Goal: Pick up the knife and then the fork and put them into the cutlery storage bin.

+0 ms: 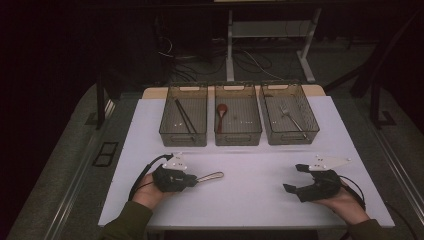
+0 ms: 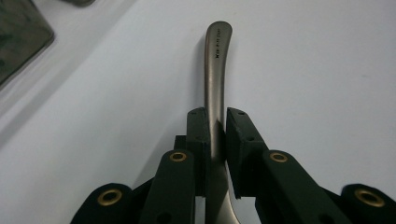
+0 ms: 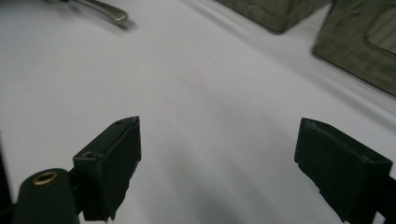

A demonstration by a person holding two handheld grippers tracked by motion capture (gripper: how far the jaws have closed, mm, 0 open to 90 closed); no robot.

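Step in hand: sorting cutlery into bins, as I read it; a metal utensil (image 2: 215,79) has just been gripped and not yet carried off.
Left gripper (image 1: 192,180): its pads (image 2: 198,140) press on both sides of the utensil's handle, jaws narrow, clamped on it.
Where the utensil is: near the front left of the white table (image 1: 250,200), low over or on the surface, its free handle end pointing toward the middle. Which kind of utensil it is I cannot tell; the working end is hidden under the gripper.
Right gripper (image 1: 292,180): jaws stand wide with nothing between them, at the front right of the table, well apart from the utensil.
Left bin (image 1: 183,121): holds a pair of dark chopsticks (image 1: 184,116).
Middle bin (image 1: 237,120): holds a reddish spoon (image 1: 221,115).
Right bin (image 1: 289,119): holds a metal fork (image 1: 292,118).
Next move calls for: lifting the utensil clear of the table, carrying it forward to the bin that matches its kind, and getting it over the near wall before letting go. The grip sits partway along a thin smooth handle, so it may swivel between the pads if swung fast.
In the way: nothing lies between the utensil and the bins; the only obstacle is each bin's own near wall, and the bins stand close together, so aim matters.
Beyond the table: cables and a stand's legs on the dark floor.
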